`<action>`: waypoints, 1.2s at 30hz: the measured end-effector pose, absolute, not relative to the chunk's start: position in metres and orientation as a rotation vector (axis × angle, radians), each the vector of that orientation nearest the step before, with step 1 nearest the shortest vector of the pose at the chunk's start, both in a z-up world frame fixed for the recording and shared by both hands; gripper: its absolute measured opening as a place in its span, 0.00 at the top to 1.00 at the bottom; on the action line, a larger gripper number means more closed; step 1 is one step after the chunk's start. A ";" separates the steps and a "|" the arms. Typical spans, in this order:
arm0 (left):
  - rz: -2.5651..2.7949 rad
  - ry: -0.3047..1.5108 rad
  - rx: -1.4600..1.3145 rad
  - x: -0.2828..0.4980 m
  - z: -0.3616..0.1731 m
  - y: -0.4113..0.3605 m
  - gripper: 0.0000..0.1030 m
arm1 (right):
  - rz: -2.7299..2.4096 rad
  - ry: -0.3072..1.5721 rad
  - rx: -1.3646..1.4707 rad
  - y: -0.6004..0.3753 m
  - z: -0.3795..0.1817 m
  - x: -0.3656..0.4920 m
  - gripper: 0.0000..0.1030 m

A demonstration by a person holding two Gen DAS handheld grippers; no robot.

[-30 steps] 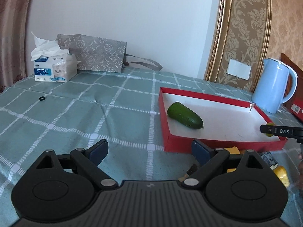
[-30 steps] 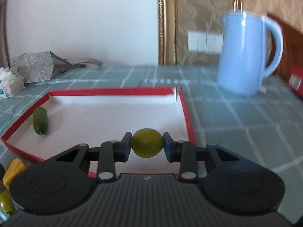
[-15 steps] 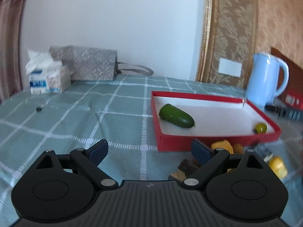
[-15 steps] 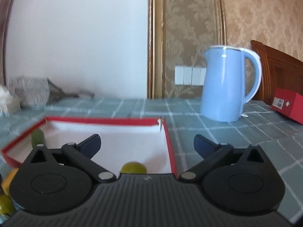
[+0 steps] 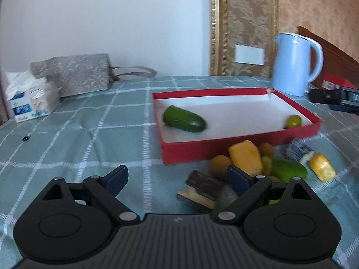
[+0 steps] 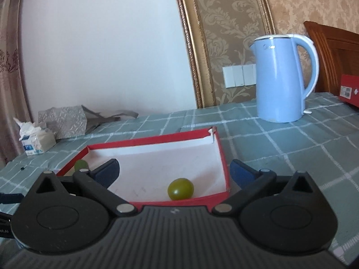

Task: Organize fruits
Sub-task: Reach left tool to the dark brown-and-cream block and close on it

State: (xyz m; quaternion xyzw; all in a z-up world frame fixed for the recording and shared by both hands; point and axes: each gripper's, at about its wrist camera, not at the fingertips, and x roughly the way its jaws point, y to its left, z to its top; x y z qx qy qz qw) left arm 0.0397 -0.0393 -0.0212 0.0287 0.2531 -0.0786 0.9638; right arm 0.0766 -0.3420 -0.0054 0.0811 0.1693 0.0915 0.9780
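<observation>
Left tongs (image 5: 177, 176): spread wide, pinching nothing, low over the checked cloth of the table (image 5: 67, 139).
Right tongs (image 6: 174, 171): spread wide and empty, hanging over the near edge of the red tray (image 6: 221, 150).
Dark block (image 5: 205, 185): in the left view, at 1 o'clock from the left tongs and just beyond the right fingertip (image 5: 237, 177), lying on a pale slab.
Loose pile: at 2 o'clock in the left view, outside the tray and against its near wall: a yellow chunk (image 5: 245, 157), two small orange balls (image 5: 219, 164), a green fruit (image 5: 289, 169), a second yellow piece (image 5: 322, 170) farther right, and a grey blurred thing (image 5: 296, 150) that cannot be identified.
Red tray (image 5: 237, 144): white inside, flat on the table at 12 to 1 o'clock in the left view.
Cucumber (image 5: 184, 119): inside the tray near its left wall, lying on its side.
Green plum (image 6: 180, 188): inside the tray in its near right corner as the right view shows it, close to the wall, well apart from the cucumber.
Black ring (image 5: 26, 138): on the cloth at 10 o'clock in the left view.
Tissue pack (image 5: 31, 103): far left at 10 o'clock, with a grey bag (image 5: 74, 76) just behind it.
Blue kettle (image 6: 282, 78): upright beyond the tray at 1 o'clock in the right view.
</observation>
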 end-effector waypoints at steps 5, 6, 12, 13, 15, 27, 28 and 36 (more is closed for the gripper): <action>-0.207 0.502 0.085 0.036 -0.021 -0.045 0.08 | 0.203 0.331 0.138 -0.335 -0.005 0.072 0.00; -0.214 0.510 0.084 0.037 -0.021 -0.045 0.08 | 0.203 0.328 0.134 -0.334 -0.004 0.072 0.00; -0.242 0.540 0.091 0.040 -0.023 -0.046 0.08 | 0.217 0.330 0.144 -0.335 -0.003 0.069 0.00; -0.255 0.543 0.099 0.039 -0.024 -0.046 0.08 | 0.215 0.329 0.142 -0.335 -0.003 0.069 0.00; -0.263 0.555 0.109 0.039 -0.025 -0.046 0.08 | 0.216 0.327 0.145 -0.335 -0.003 0.069 0.00; -0.319 0.612 0.055 0.048 -0.029 -0.036 0.08 | 0.223 0.349 0.143 -0.333 -0.003 0.071 0.00; -0.316 0.610 0.058 0.047 -0.029 -0.037 0.08 | 0.222 0.351 0.144 -0.333 -0.003 0.071 0.00; -0.308 0.610 0.125 0.047 -0.029 -0.049 0.45 | 0.223 0.365 0.135 -0.331 -0.005 0.072 0.00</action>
